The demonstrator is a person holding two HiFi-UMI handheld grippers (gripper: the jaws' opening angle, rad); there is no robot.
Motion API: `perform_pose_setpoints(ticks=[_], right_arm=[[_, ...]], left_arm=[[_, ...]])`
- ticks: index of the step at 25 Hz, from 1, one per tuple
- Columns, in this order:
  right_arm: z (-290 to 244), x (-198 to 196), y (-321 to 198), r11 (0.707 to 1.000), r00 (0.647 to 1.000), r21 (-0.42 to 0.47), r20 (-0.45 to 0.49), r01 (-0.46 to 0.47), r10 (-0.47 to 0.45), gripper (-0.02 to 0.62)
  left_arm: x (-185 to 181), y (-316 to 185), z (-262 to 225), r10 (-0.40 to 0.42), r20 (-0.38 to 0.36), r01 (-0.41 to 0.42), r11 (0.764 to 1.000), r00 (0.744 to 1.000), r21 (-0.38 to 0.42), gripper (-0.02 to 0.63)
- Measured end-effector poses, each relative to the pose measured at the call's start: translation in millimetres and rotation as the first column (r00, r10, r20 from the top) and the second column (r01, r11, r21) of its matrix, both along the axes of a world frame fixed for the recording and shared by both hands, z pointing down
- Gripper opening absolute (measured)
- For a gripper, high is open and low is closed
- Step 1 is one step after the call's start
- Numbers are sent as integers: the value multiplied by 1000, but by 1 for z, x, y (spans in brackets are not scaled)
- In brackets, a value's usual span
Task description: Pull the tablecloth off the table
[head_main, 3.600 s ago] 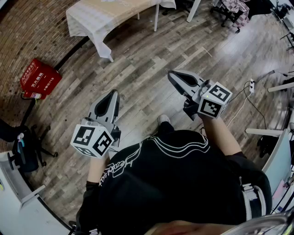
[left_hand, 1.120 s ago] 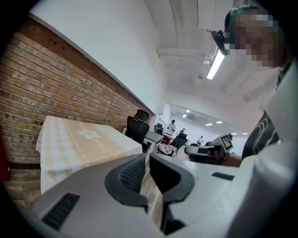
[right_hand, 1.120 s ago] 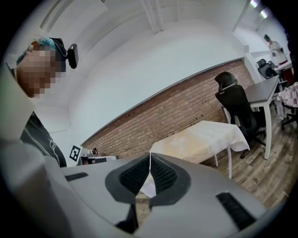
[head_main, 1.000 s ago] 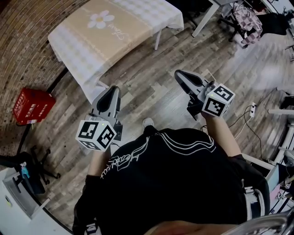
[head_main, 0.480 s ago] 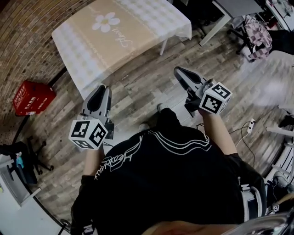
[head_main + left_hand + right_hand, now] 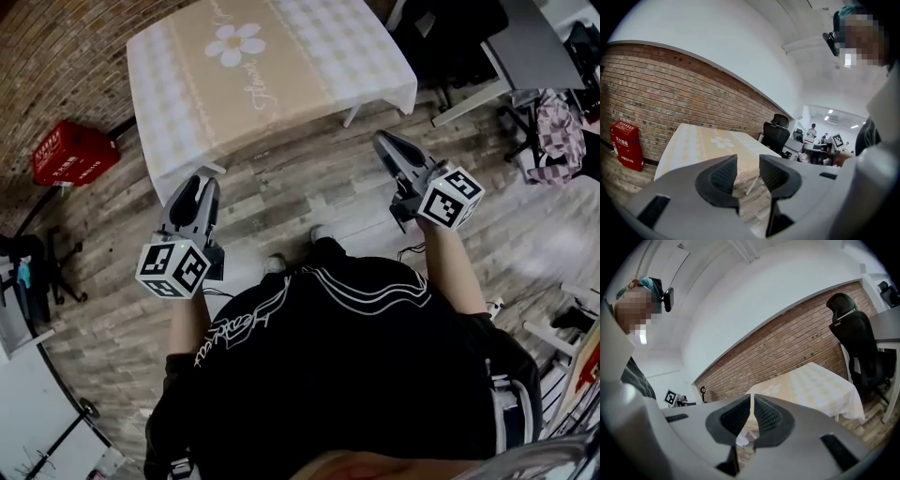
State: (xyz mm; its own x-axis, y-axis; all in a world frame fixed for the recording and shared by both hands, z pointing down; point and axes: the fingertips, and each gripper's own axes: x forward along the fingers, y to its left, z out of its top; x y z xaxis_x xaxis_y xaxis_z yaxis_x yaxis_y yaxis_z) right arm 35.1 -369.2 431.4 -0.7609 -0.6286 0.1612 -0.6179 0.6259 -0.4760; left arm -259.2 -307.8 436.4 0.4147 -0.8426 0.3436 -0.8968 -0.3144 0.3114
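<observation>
Left tool (image 6: 195, 184) is hovering just short of the tablecloth's (image 6: 272, 66) near-left corner. Its jaws have just been opening and are now spread, with nothing between them. The cloth is lying draped over the surface (image 6: 352, 114) straight ahead, long axis running away from the person. Right tool (image 6: 384, 141) is pressed together, empty, pointing at the near-right hem and looking farther off. Count: one cloth, one surface, two tools.

Left gripper (image 6: 194, 181) just opening, empty; right gripper (image 6: 383, 140) closed, both forward
</observation>
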Motion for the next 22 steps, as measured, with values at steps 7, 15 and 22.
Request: perform_pose_setpoints(ticks=[7, 15, 22], right_arm=[[20, 53, -42, 999, 998, -7, -30, 48, -48, 0], [51, 108, -76, 1000, 994, -16, -103, 25, -27, 47], [89, 139, -105, 998, 981, -56, -193, -40, 29, 107]], left_arm=[[10, -6, 12, -137, 11, 137, 991, 990, 9, 163], [4, 1, 40, -240, 62, 241, 970, 969, -16, 206], [-30, -3, 76, -300, 116, 307, 950, 947, -48, 216]])
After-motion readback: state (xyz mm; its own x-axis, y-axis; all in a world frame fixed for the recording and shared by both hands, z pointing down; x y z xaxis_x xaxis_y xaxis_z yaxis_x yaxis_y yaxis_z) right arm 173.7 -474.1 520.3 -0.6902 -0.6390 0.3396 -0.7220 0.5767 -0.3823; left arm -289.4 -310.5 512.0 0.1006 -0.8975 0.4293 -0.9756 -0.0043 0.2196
